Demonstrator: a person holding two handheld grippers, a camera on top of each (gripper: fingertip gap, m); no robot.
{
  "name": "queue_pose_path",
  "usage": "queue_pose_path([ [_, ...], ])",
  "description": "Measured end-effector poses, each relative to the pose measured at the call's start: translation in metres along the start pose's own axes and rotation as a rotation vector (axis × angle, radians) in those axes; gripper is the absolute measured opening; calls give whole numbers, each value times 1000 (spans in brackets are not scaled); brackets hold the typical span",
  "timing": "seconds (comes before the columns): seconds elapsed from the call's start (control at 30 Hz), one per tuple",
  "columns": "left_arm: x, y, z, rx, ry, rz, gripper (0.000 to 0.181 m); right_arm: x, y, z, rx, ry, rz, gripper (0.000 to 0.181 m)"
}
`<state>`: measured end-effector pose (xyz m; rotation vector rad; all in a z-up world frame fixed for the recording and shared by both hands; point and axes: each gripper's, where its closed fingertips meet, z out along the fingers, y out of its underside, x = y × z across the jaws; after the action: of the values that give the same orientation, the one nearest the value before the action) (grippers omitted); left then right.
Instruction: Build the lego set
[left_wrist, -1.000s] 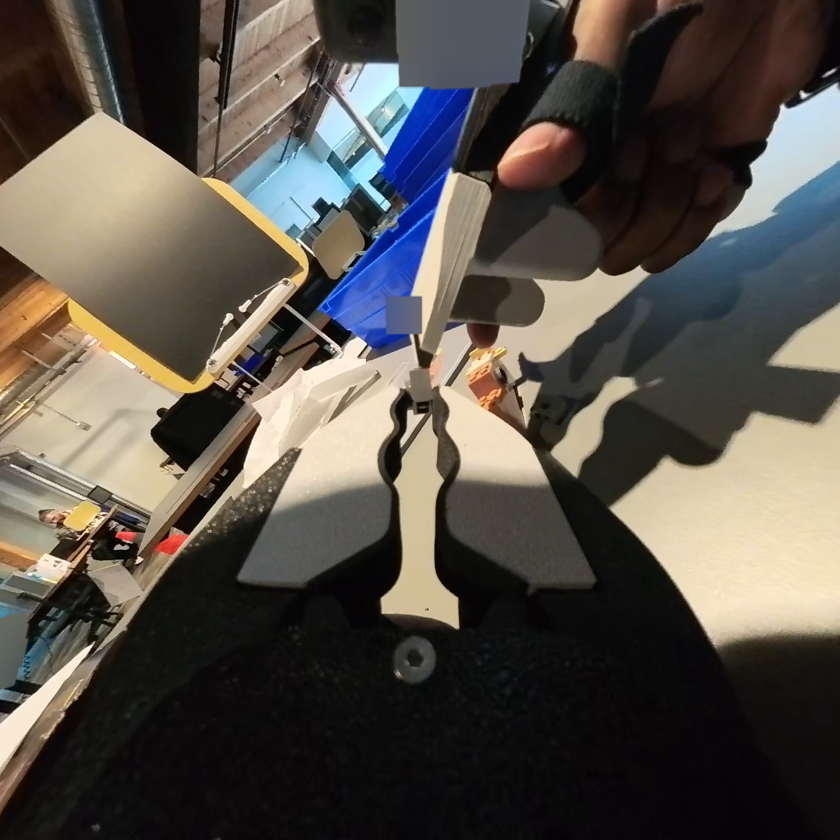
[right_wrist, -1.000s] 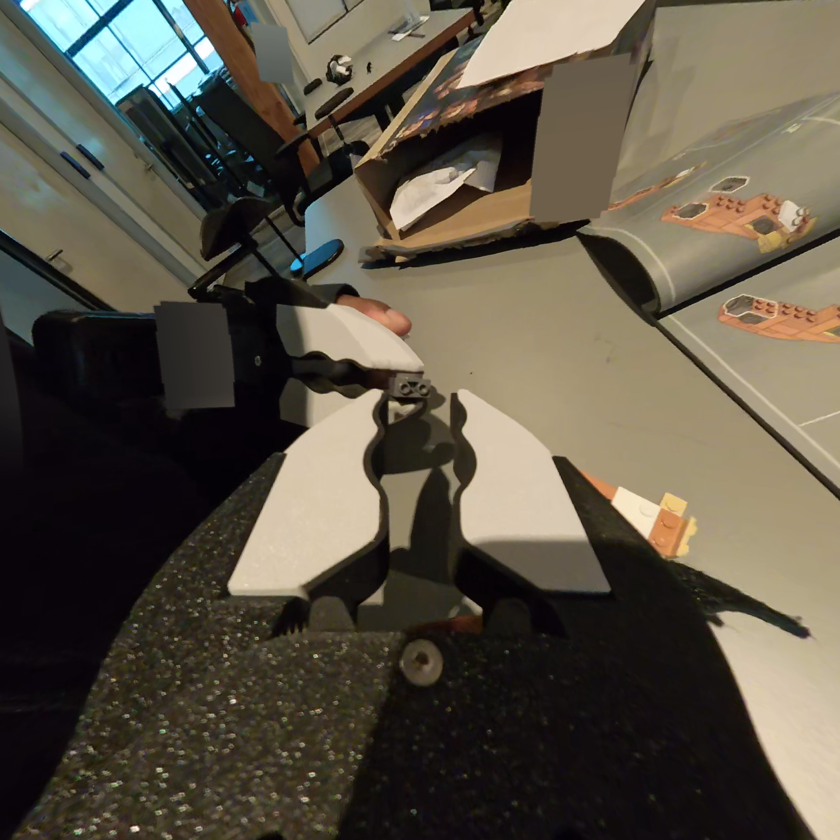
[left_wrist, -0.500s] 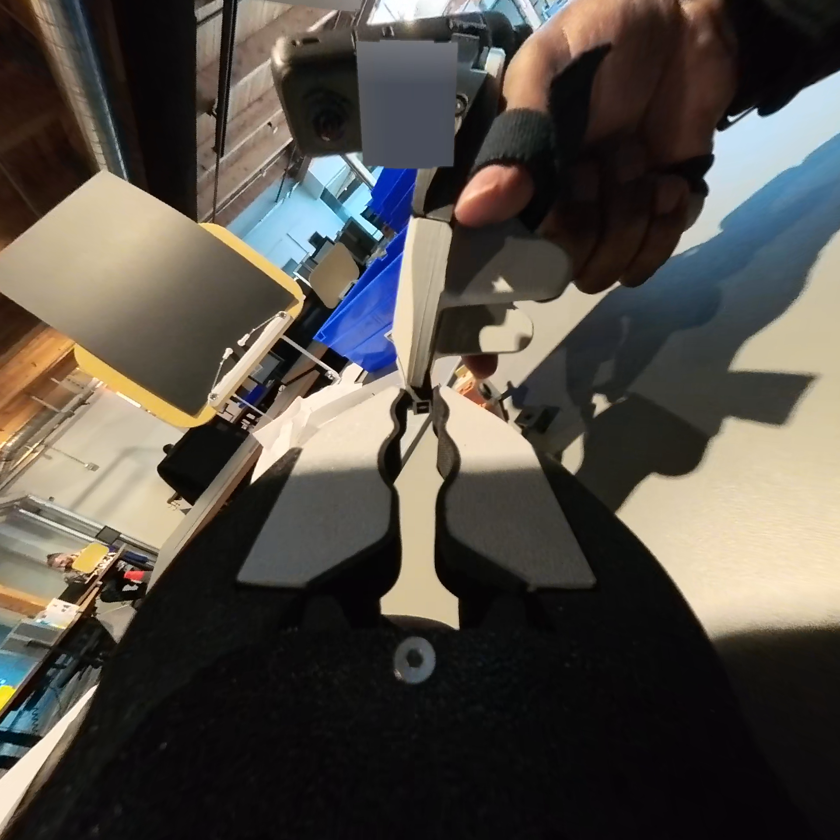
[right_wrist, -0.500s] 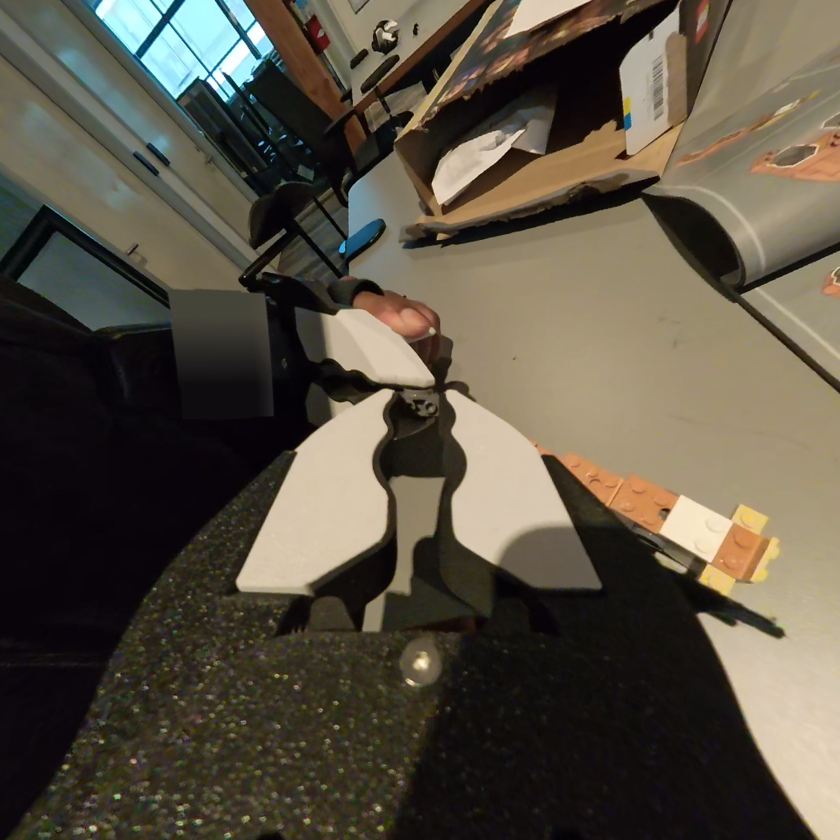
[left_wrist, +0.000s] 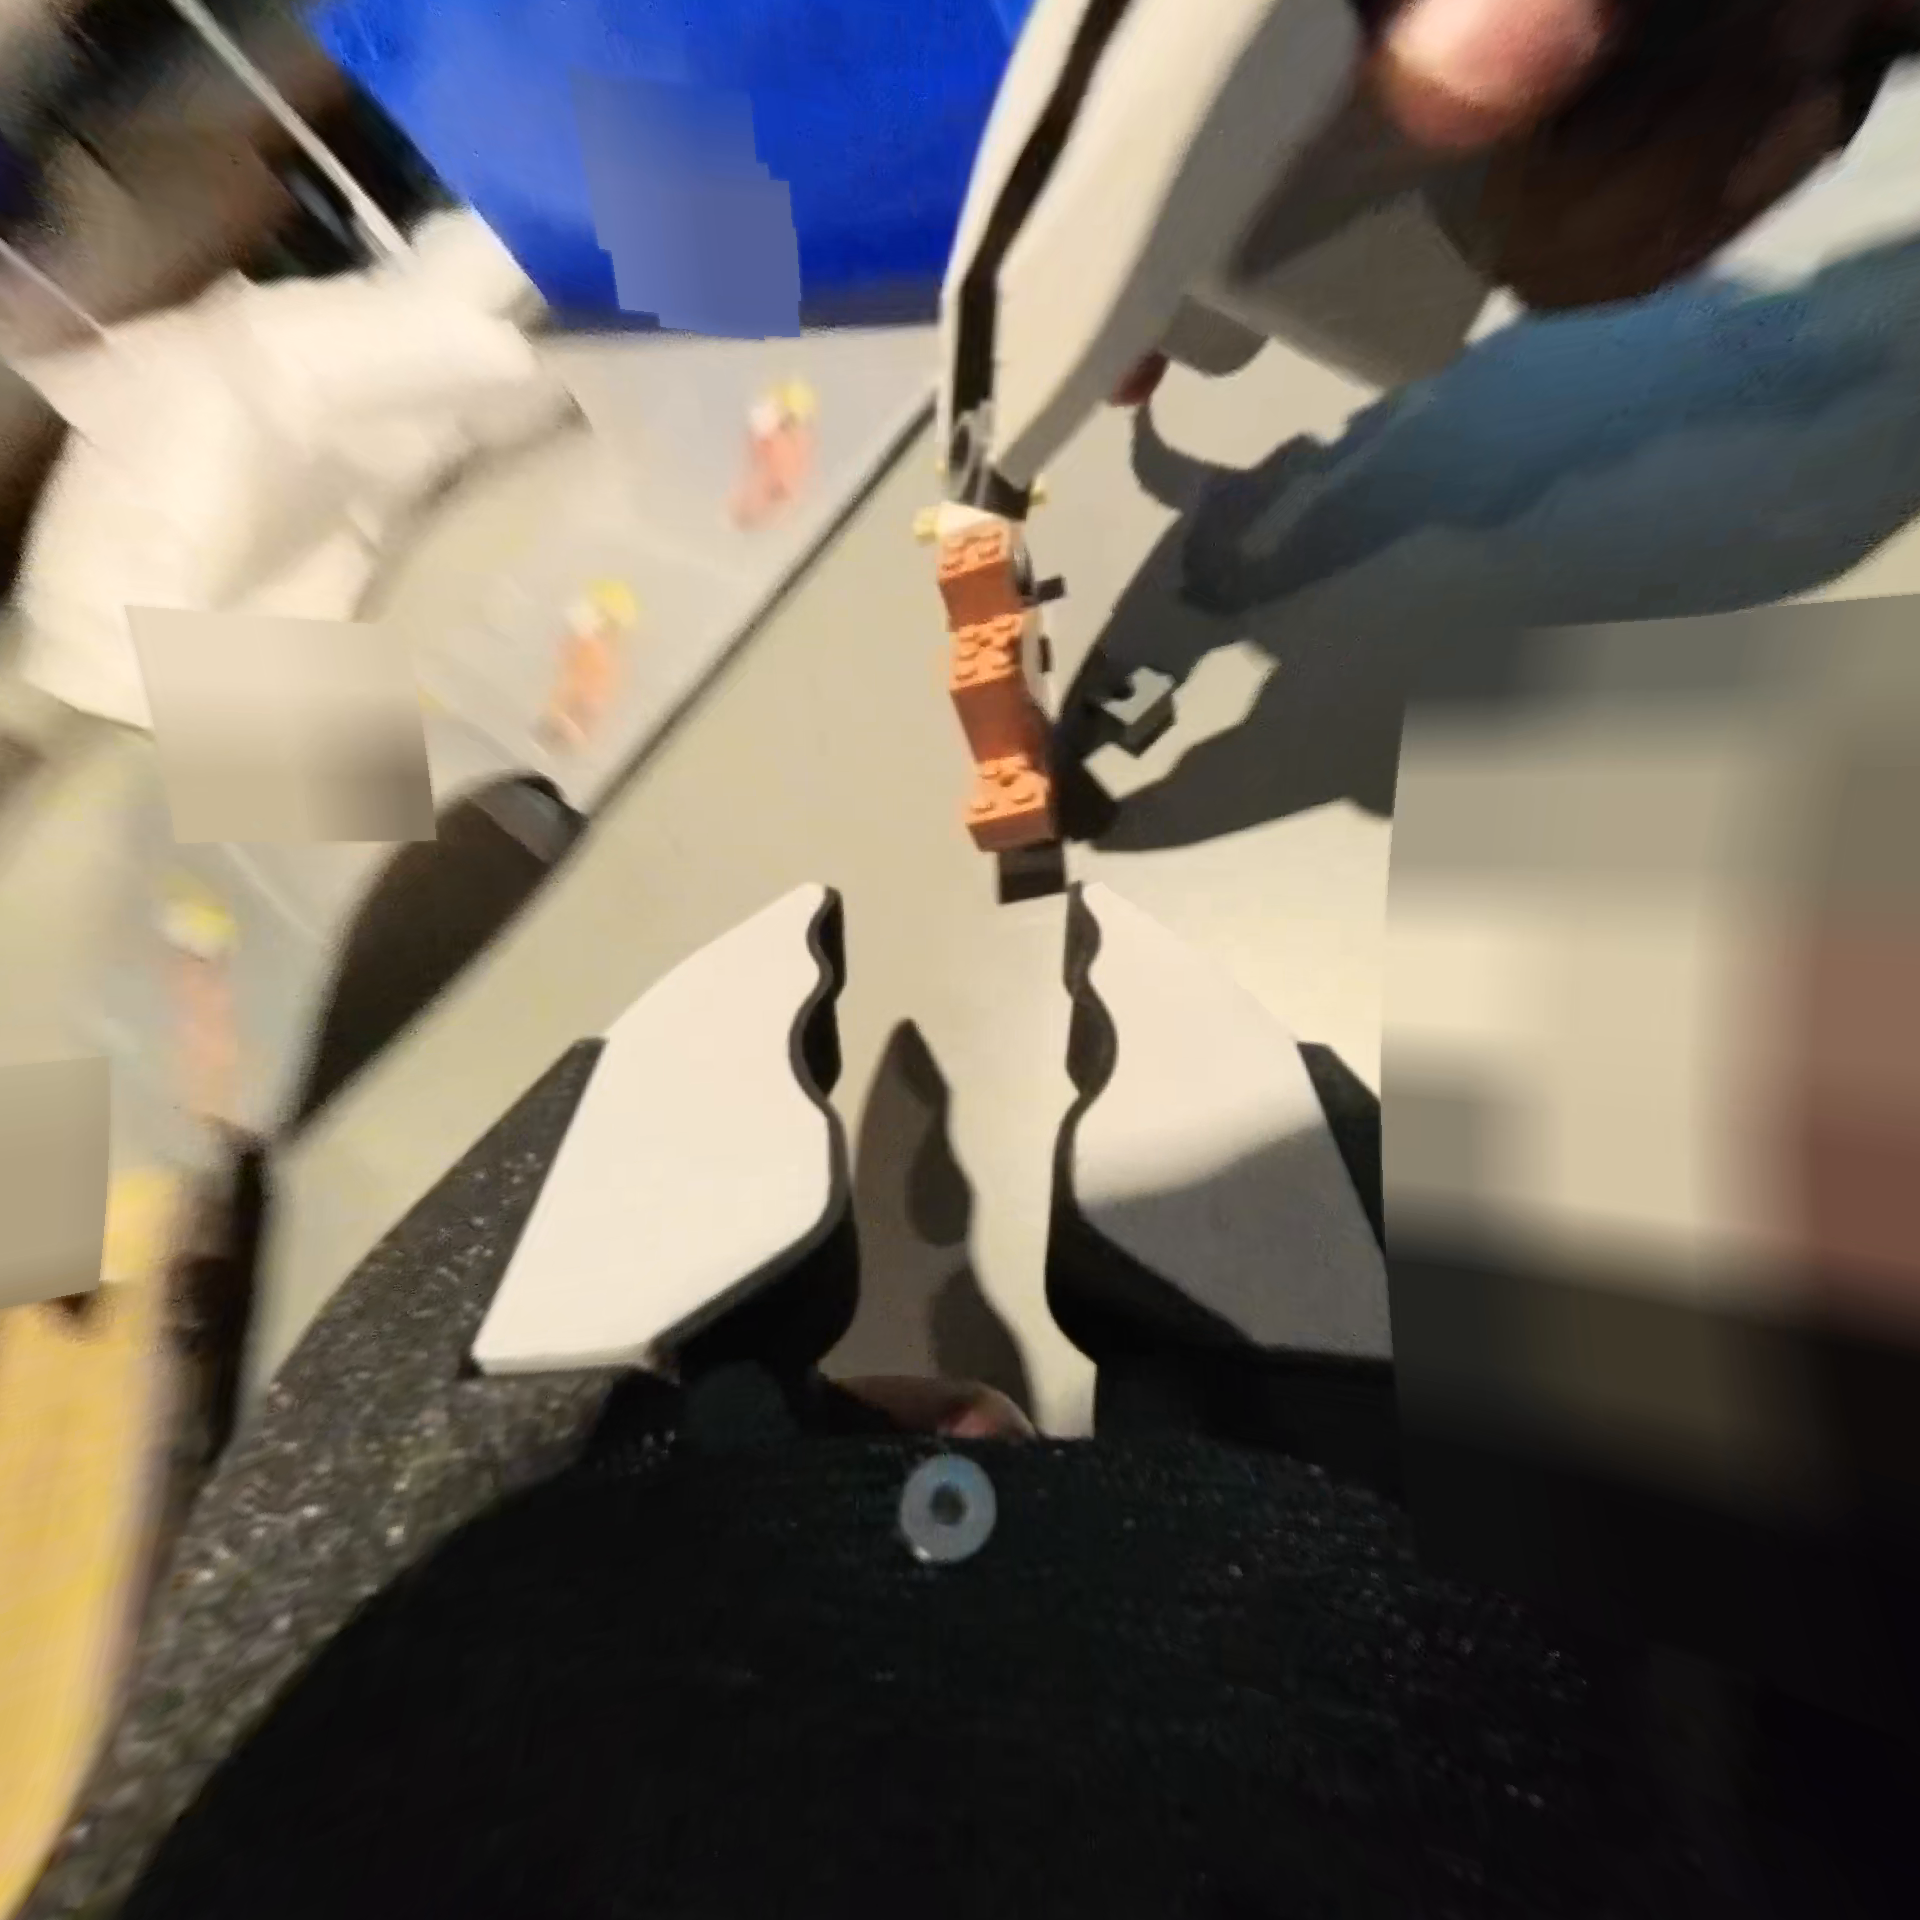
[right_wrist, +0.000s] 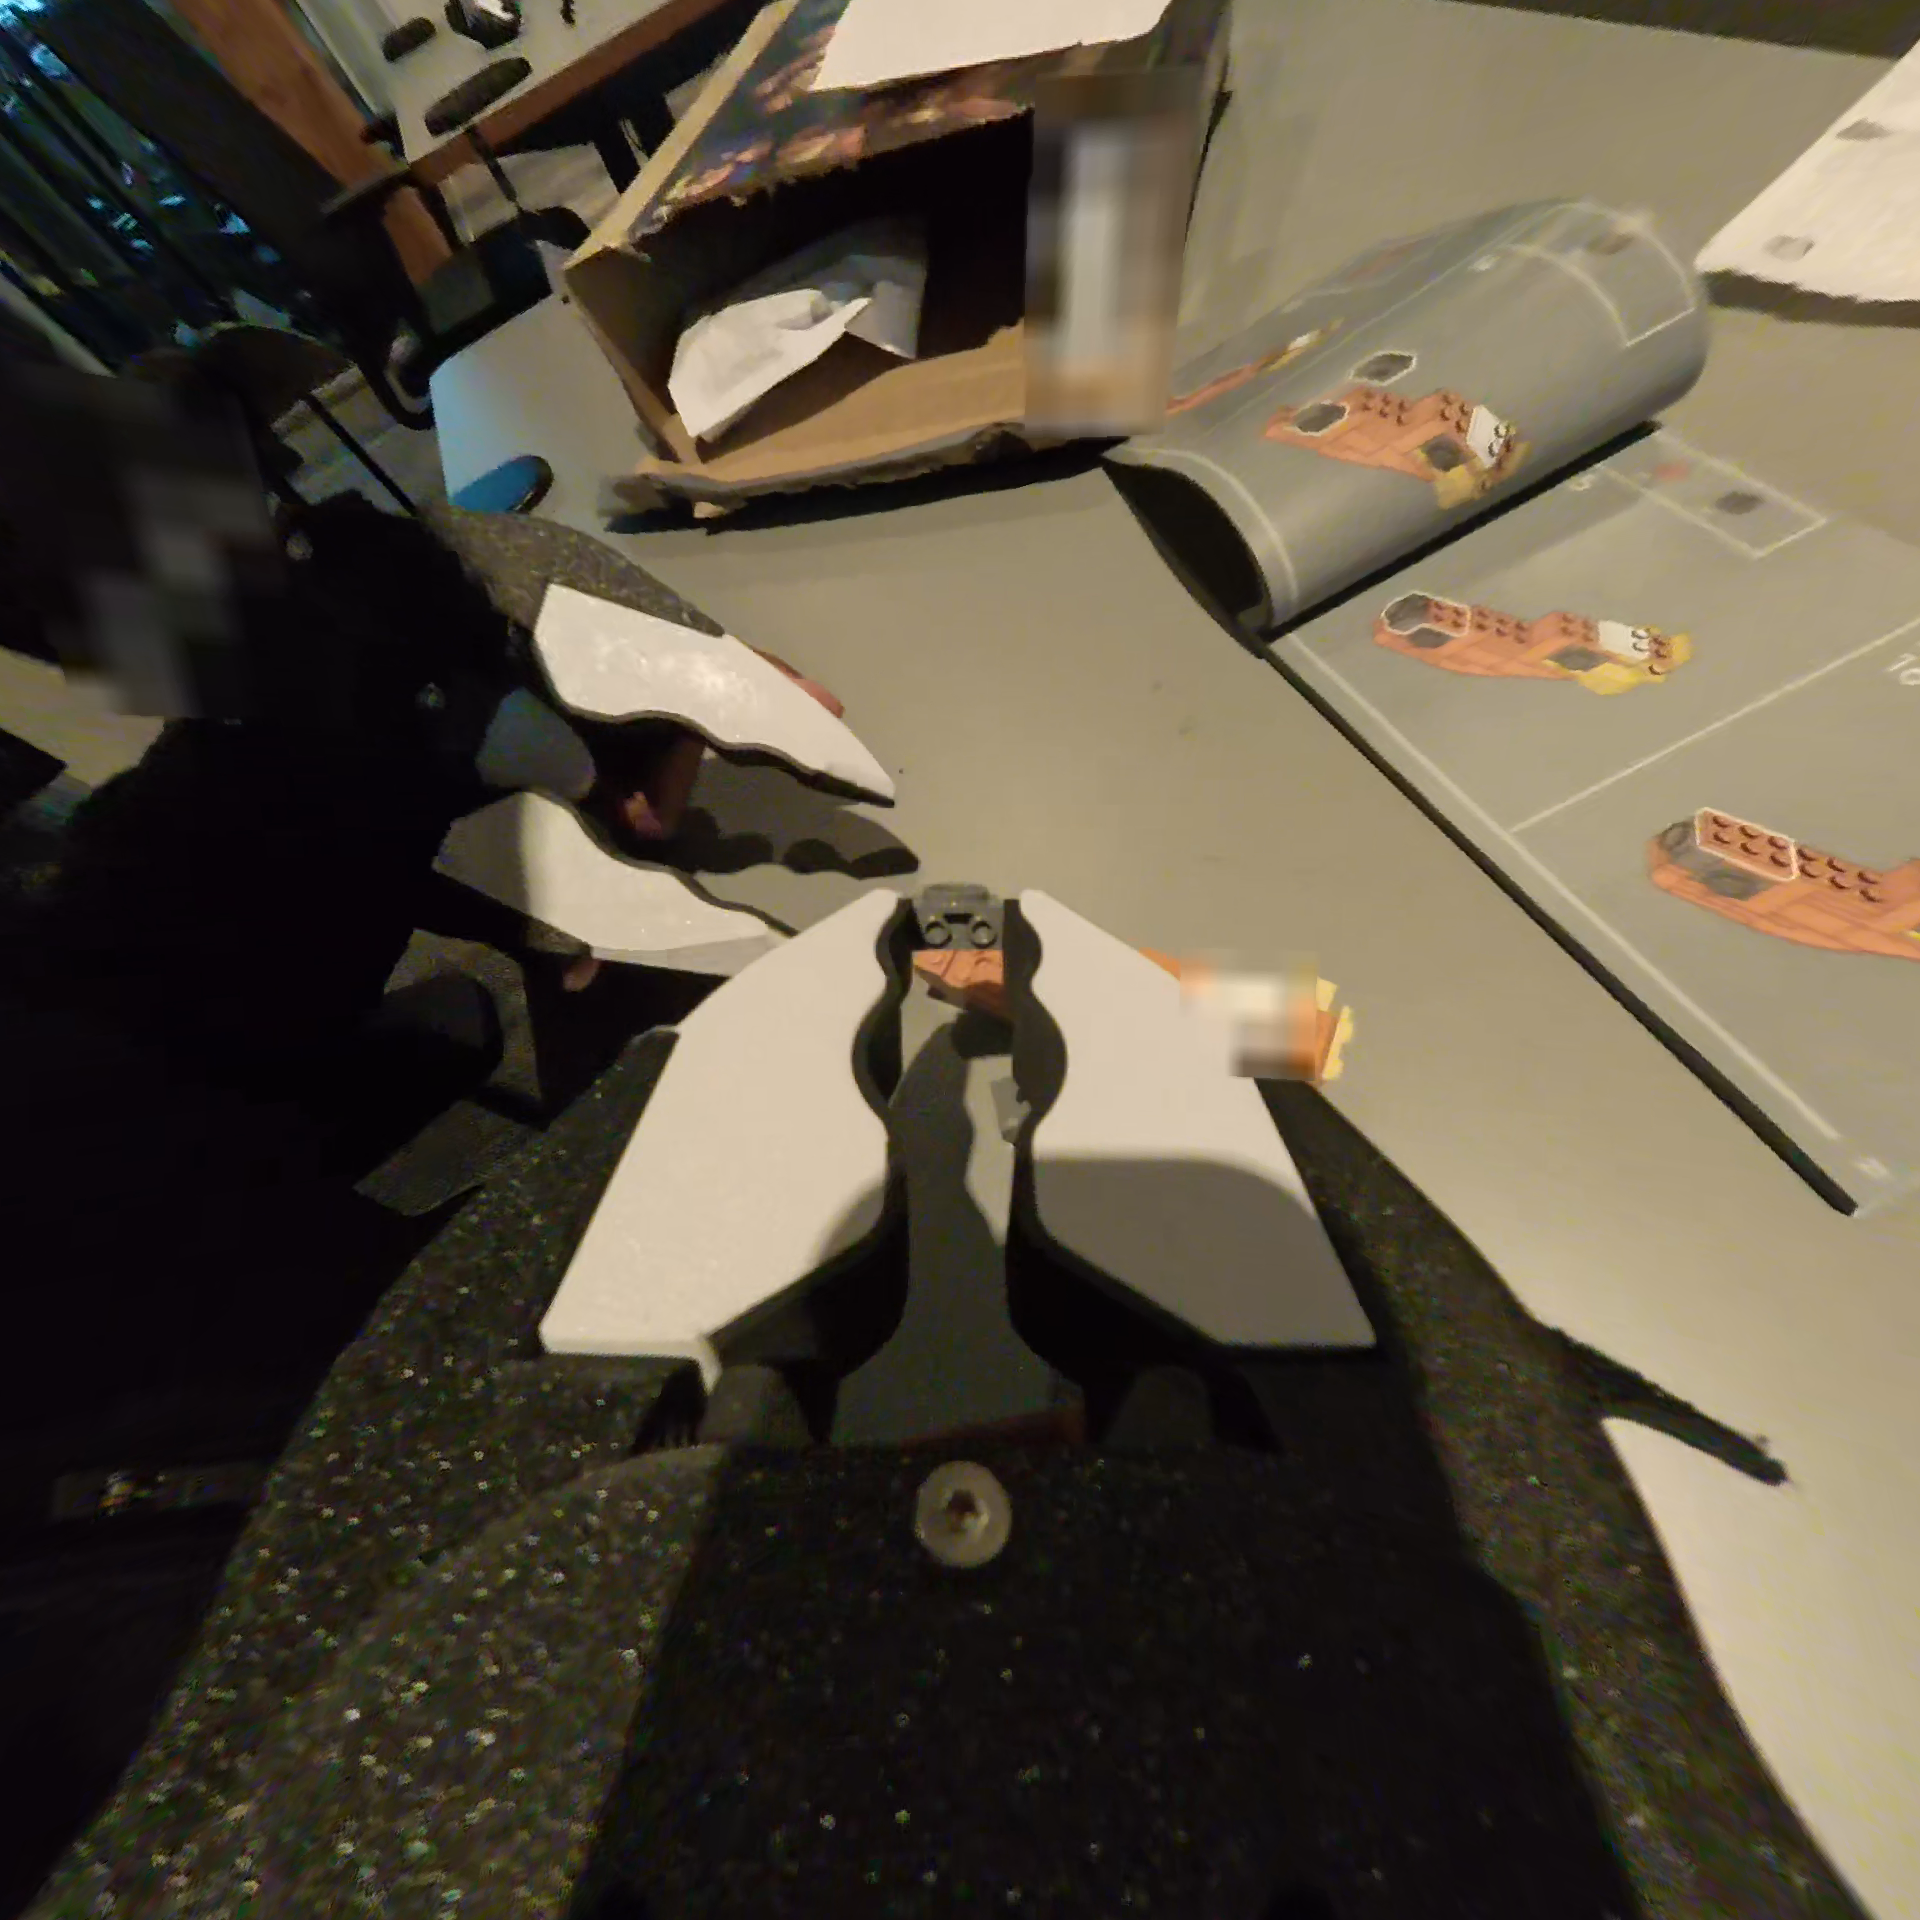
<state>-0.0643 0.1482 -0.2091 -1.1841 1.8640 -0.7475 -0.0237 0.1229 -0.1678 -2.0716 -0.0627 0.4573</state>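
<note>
- Starting on the left side, the left gripper (left_wrist: 948, 904) has its two fingers spread apart and nothing between them. It sits low over the grey table (right_wrist: 1039, 644).
- Just past its tips lies the orange lego boat (left_wrist: 992, 675), flat on the table. The long way of the boat runs straight on from the left gripper, away from it. A dark end of the boat is almost at the tip of one finger, but I cannot tell if they touch.
- Moving right, the right gripper (right_wrist: 958, 902) has its fingers pressed close on a small dark lego piece (right_wrist: 958, 918), held right at the tips.
- In the right wrist view the boat lies just under and behind that little piece, with its long way running off to the right.
- I think the next job is to press the dark piece onto the boat. The right gripper is right above it, so it only needs to go down. The left gripper looks ready to hold the near end of the boat steady.
- Far right lies the open booklet (right_wrist: 1621, 914) with boat pictures, and behind it a cardboard box (right_wrist: 831, 416).
</note>
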Motion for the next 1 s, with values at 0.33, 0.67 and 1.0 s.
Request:
queue_pose_path([
  [0.33, 15, 6, 19, -137, 106, -167, 35, 2, 6, 3, -29, 64, -52, 16],
  [0.67, 26, 2, 27, -163, 129, -165, 22, 1, 13, 3, -57, 77, -66, 16],
  [1.0, 11, -5, 22, -90, 111, -238, 28, 2, 16, 1, -63, 72, -65, 16],
])
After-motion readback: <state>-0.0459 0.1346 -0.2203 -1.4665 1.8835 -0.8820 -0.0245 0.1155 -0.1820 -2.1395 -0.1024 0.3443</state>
